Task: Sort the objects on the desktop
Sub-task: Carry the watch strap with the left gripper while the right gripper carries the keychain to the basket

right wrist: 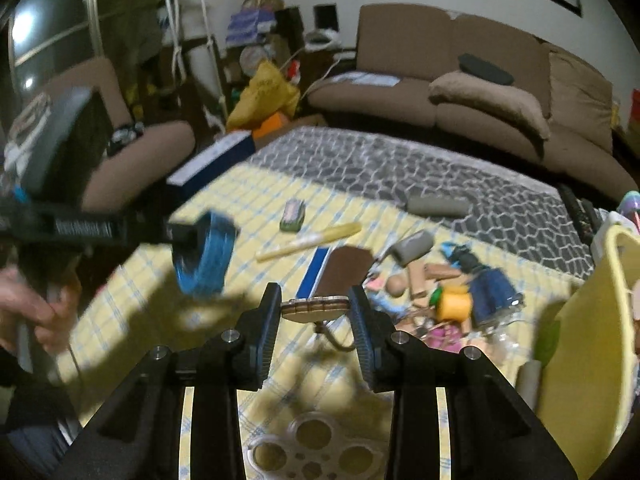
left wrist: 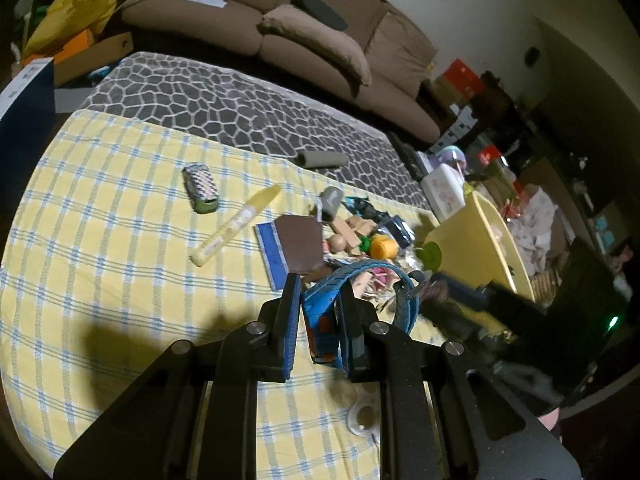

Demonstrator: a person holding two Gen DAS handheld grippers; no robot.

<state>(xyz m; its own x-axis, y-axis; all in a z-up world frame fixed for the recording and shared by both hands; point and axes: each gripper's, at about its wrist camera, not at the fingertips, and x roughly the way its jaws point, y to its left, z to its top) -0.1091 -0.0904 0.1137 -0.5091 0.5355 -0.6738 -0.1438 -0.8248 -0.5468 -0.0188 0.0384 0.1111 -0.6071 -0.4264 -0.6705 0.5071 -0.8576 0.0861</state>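
My table wears a yellow checked cloth (left wrist: 120,240), and a grey stone-pattern mat (left wrist: 240,108) lies on the far part of it. A big yellow tub (right wrist: 592,344) stands at the right edge of the table.

My left tongs (left wrist: 320,312) are clenched on a blue strap (left wrist: 384,280) with a blue block on it. The strap curls round and hangs up off the cloth. My left hand (right wrist: 36,312) shows in the other view, holding the handle.

My right tongs (right wrist: 316,308) are grasping a flat round wooden disc (right wrist: 314,306) by its two edges, up above the cloth. A thin cord hangs under it.

A long yellow pen (left wrist: 236,226) lies in the middle of the cloth. A brown and blue booklet (left wrist: 292,248) lies just beside it, to the right. A little green toy car (left wrist: 201,188) sits behind the pen. A grey tube (left wrist: 321,159) lies on the mat.

A pile of small toys sits between the booklet and the tub. In it I see an orange cup (left wrist: 384,248), wooden blocks (left wrist: 352,228) and a small doll in blue (right wrist: 486,280).

A clear ring thing with round holes (right wrist: 312,448) lies on the cloth under my right tongs.
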